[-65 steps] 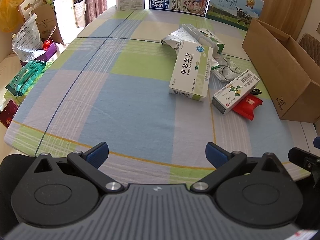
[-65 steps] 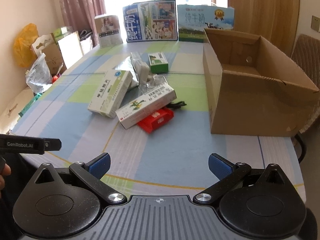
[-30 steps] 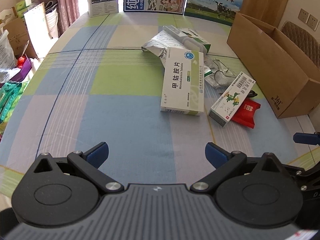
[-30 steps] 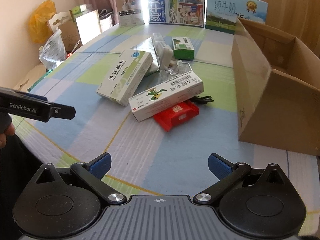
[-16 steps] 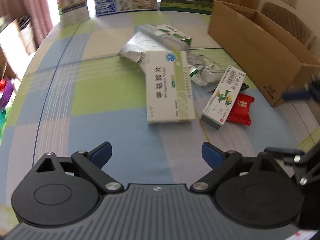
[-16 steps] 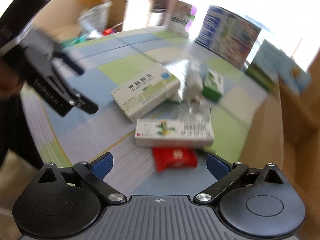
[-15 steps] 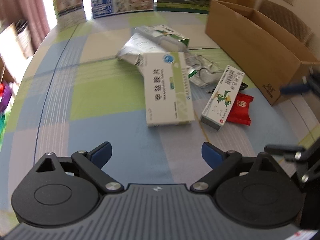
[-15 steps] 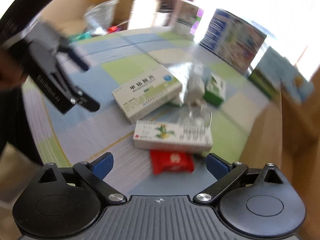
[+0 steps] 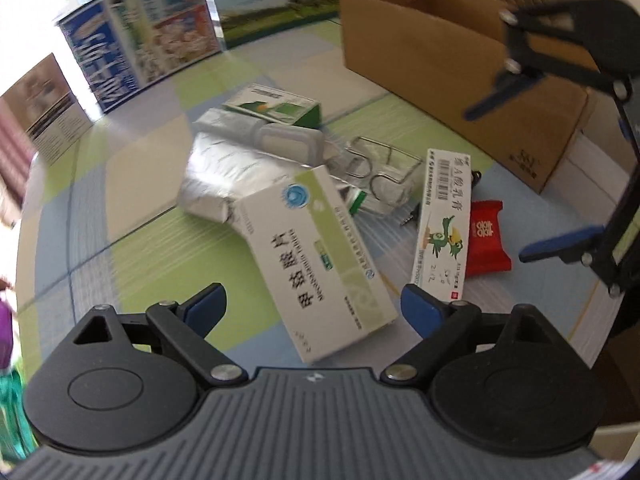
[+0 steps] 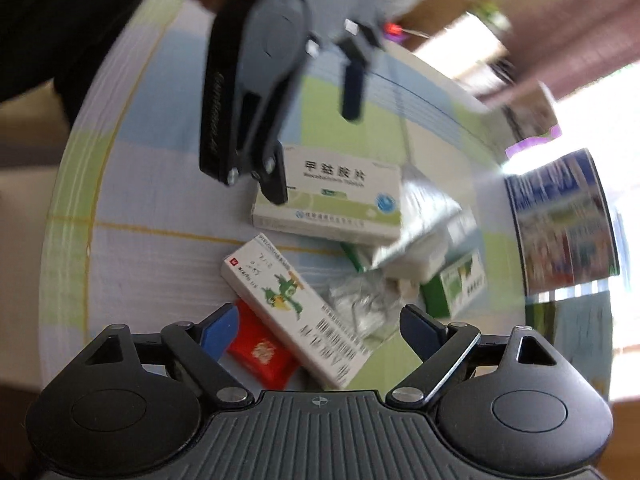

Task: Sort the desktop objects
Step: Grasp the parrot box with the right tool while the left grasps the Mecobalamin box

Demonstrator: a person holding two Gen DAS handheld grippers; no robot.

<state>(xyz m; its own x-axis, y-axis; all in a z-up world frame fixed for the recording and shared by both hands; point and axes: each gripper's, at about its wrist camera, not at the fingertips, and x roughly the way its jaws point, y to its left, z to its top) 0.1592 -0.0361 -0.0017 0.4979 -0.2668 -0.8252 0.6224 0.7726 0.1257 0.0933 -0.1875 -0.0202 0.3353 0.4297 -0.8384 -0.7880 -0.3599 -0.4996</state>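
Note:
A large white-and-green medicine box (image 9: 320,256) lies just ahead of my open left gripper (image 9: 312,304); it also shows in the right wrist view (image 10: 332,196). A long white box with a green bird print (image 9: 442,216) lies over a red packet (image 9: 486,234). My open right gripper (image 10: 316,328) hovers above that long box (image 10: 296,304) and red packet (image 10: 260,354). Behind are a silver foil pack (image 9: 232,168), a clear blister pack (image 9: 380,172) and a small green box (image 9: 276,106). Each gripper shows in the other's view, empty.
An open cardboard box (image 9: 452,44) stands at the right on the checked tablecloth (image 9: 160,240). Milk cartons (image 9: 140,32) stand along the far edge. The table's near edge shows in the right wrist view (image 10: 76,216).
Both grippers have moved in over the pile. The left one has come close to the large medicine box; the right one has swung round above the long box and red packet. Both stay open.

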